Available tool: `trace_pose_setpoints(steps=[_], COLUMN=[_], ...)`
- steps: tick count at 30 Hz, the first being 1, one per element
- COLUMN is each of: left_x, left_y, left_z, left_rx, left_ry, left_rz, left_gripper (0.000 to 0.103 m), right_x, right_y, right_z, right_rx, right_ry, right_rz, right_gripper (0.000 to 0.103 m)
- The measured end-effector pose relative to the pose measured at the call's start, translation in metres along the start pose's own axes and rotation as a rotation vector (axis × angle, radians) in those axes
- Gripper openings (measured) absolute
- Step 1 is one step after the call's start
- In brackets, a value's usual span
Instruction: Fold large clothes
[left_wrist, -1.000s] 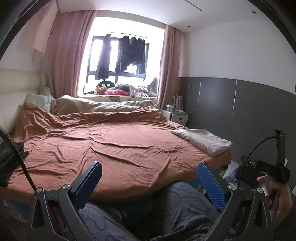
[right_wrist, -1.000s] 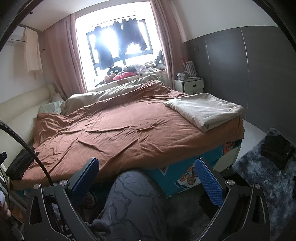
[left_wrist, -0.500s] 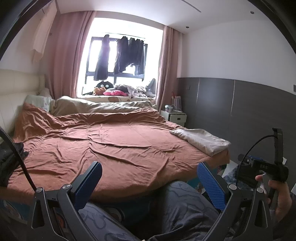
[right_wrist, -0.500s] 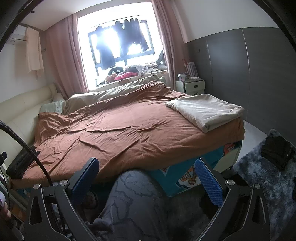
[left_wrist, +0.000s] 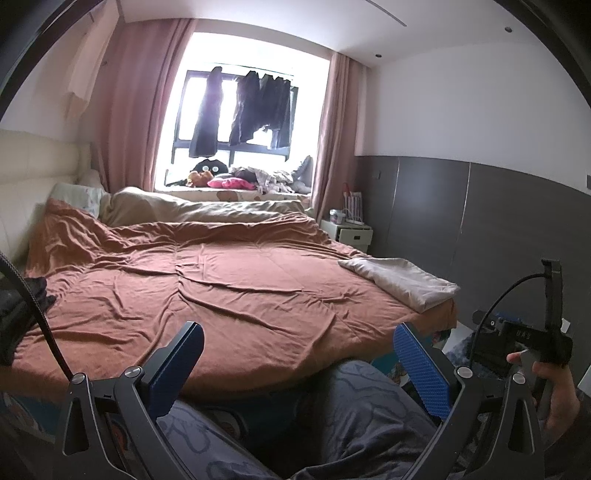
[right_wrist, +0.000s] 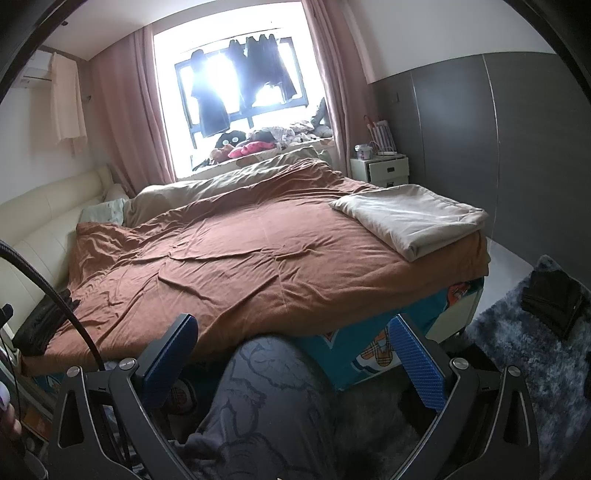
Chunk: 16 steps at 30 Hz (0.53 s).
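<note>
A brown duvet (right_wrist: 258, 254) covers the bed, a nightstand (right_wrist: 380, 170) beside it, a shaggy rug (right_wrist: 524, 354) on the floor

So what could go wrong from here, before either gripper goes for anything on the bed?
The left gripper and right gripper are both open and empty, low behind the person's knee, which could block a forward reach. A black cable arcs beside the dark clothing and might snag. The folded beige cloth sits at the bed's corner, where a nudge could slide it off.
</note>
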<state>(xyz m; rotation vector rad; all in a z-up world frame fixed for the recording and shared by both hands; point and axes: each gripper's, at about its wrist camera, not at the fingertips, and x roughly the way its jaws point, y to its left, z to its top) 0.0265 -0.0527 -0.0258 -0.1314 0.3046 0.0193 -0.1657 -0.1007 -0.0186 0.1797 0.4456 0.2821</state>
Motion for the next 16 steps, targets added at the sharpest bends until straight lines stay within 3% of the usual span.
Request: trace_pose_setpoints(steps=[16], left_x=[-0.0065], left_y=[-0.0009], left_z=[-0.0026], left_rx=[-0.003], left_ry=[-0.022], left_rz=[0.014], left_gripper=[0.103], right_x=[-0.0002], right_y=[-0.0019], right_z=[0.0011], right_rx=[0.003], right_ry=[-0.003], right_rz=[0.0], right_gripper=[0.103])
